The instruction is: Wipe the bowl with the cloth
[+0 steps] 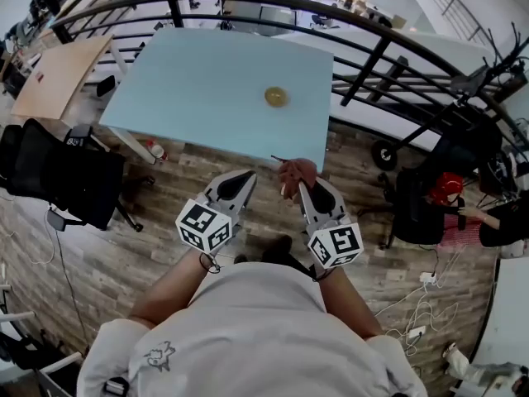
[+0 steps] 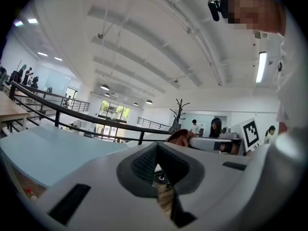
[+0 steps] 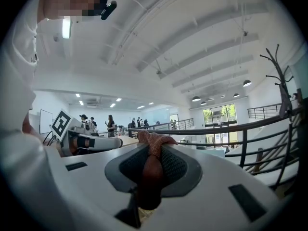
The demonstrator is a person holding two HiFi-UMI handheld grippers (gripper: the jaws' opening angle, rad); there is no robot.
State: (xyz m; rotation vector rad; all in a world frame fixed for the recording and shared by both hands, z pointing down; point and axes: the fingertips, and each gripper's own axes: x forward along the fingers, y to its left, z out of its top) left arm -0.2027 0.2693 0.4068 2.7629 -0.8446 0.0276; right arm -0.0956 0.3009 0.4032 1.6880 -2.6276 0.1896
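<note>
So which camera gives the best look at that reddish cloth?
The right gripper view: the cloth sits close up in the middle, pinched between the jaws of the right gripper. The head view shows it only as a small bundle at that gripper's tip; the left gripper view catches just a bit.

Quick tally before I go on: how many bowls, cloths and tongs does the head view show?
Bowls: 1, the bowl on the table
Cloths: 1, the cloth clamped in the right tongs
Tongs: 2, the right tongs and the left tongs, which are shut with nothing in them
Total: 4
</note>
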